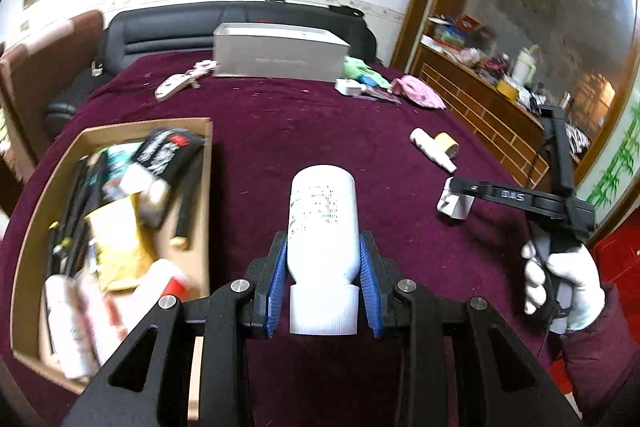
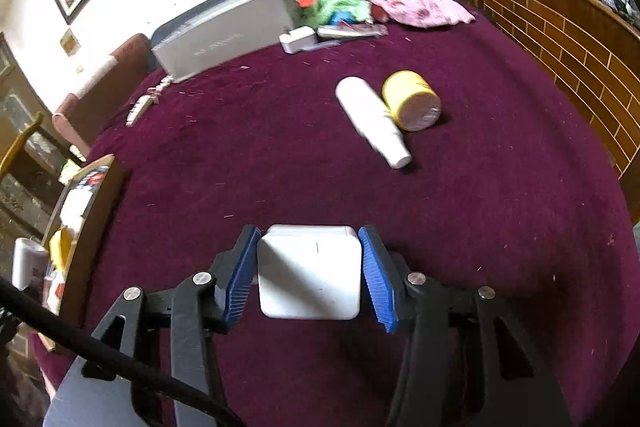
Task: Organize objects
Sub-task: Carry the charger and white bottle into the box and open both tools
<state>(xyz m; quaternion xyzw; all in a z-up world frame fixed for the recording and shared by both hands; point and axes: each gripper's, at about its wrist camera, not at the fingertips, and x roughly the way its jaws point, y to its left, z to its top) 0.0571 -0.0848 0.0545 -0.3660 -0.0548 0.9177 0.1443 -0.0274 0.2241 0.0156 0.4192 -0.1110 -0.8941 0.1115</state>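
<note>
Leftmost, along the left edge of the maroon worktop (image 1: pixel 300 131): an open cardboard box (image 1: pixel 140 126) crammed with packets and tubes, among them a black packet (image 1: pixel 168 151) with white lettering too blurred to read.

Next to it, just right of the box's wall: the left gripper (image 1: pixel 324 239), jaws clamped on a white bottle (image 1: pixel 322 219) low on its body, above the ribbed cap. Held clear of the cloth, long axis along the fingers, cap toward the camera, flat base pointing at the far edge. Rows of small red and green print down its side, too fine to make out.

Beyond, at the far edge: a long grey box (image 1: pixel 280 55) with faint lettering that cannot be read, then a green cloth (image 2: pixel 344 5) and a pink cloth (image 2: pixel 420 7).

Further right, toward the right edge: a tapered white bottle (image 2: pixel 372 119) lying flat, narrow end toward the near edge, touching a yellow roll (image 2: pixel 412 101) on its side.

Rightmost: the right gripper (image 2: pixel 308 231), gripped by a white-gloved hand (image 1: pixel 560 287), jaws closed against both sides of a white square block (image 2: pixel 308 275). "D4S" in white on its black arm.

Nothing between either gripper and the cardboard box except bare cloth.
</note>
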